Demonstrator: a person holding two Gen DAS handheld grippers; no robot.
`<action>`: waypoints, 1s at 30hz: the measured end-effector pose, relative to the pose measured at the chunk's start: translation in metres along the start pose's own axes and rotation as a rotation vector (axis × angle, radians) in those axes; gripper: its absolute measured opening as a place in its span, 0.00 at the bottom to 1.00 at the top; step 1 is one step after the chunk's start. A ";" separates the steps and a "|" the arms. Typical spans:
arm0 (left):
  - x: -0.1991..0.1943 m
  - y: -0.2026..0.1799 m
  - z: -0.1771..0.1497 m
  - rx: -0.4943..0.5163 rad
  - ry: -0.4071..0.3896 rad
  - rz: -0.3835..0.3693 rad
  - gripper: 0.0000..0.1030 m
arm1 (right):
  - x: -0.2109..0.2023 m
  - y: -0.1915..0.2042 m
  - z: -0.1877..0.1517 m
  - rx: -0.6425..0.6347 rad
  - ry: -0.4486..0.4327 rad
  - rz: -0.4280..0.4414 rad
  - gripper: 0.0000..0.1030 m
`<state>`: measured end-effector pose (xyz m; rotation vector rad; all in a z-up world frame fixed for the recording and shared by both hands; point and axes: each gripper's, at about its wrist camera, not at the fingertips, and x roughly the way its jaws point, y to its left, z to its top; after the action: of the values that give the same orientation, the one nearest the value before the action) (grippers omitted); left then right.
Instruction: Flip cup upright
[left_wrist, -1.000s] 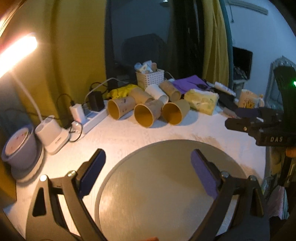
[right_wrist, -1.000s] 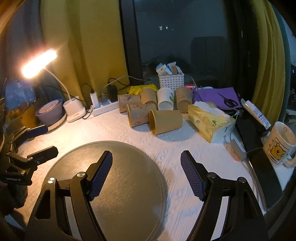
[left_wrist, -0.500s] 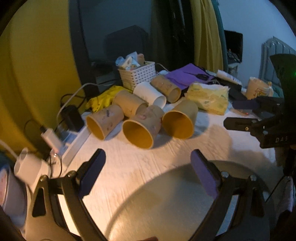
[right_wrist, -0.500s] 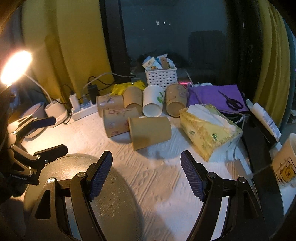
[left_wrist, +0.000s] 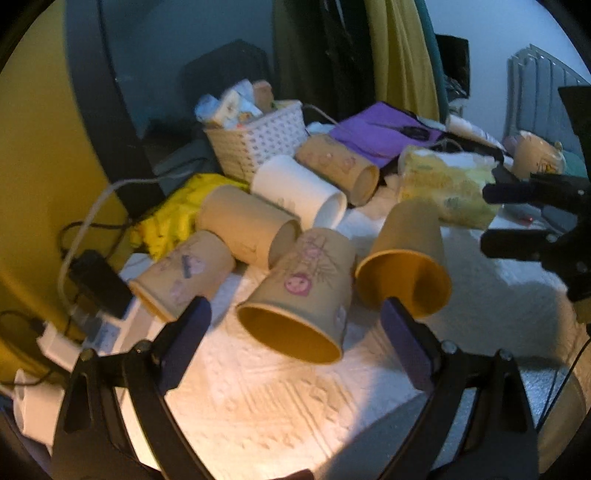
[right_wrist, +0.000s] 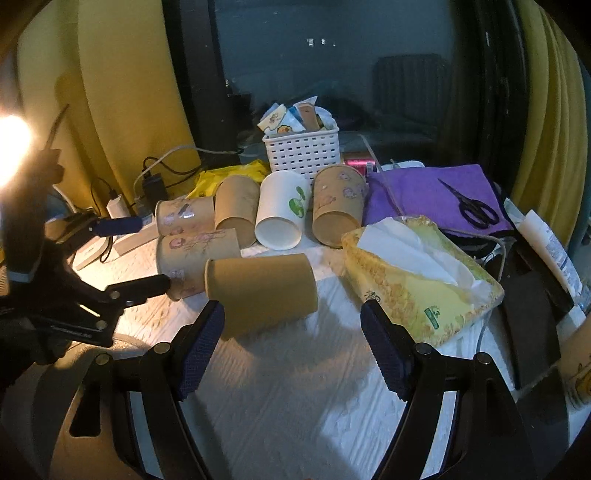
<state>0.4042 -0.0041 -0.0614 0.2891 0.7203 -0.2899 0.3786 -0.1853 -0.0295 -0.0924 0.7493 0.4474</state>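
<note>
1. My left gripper (left_wrist: 291, 325) is spread wide with nothing between its blue pads; my right gripper (right_wrist: 291, 343) is just as wide and just as empty. Both hover low over the white textured table (right_wrist: 295, 398).
2. Nearest the right gripper is the plain brown paper cup (right_wrist: 260, 293). It lies on its side just ahead of the left pad, long axis running left to right across my view, rim to the left and base to the right. In the left wrist view the same plain brown paper cup (left_wrist: 404, 264) points its open mouth toward me, just ahead of that gripper's right pad.
3. Dead ahead of the left gripper lies the sticker-printed cup (left_wrist: 299, 295), also on its side, mouth toward me, touching the plain one's flank. I judge this the left gripper's closest target; the plain cup belongs to the right.
4. Room to work: open table lies toward me from both cups. Just right of the plain cup sits a tissue pack (right_wrist: 421, 280), so I judge a swing to upright is safer pulled toward me than pushed sideways.
5. Behind, four more cups lie tumbled side by side, including a white cup (right_wrist: 282, 214), so pushing forward would jostle them.
6. Farthest back are a white basket (right_wrist: 301, 149), a purple cloth (right_wrist: 424, 195) with scissors (right_wrist: 472, 208), and a power strip (right_wrist: 129, 236) at left.
</note>
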 end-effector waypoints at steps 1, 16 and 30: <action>0.004 0.000 0.001 0.007 0.004 -0.002 0.91 | 0.001 -0.001 0.000 0.004 0.002 0.001 0.77; 0.024 -0.004 0.001 0.072 0.039 0.007 0.74 | -0.010 -0.008 -0.004 0.029 0.004 -0.011 0.77; -0.049 -0.007 -0.025 -0.009 0.003 0.026 0.73 | -0.053 0.015 -0.012 0.018 -0.038 0.005 0.77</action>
<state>0.3519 0.0061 -0.0468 0.2906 0.7198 -0.2616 0.3306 -0.1940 -0.0018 -0.0647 0.7168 0.4456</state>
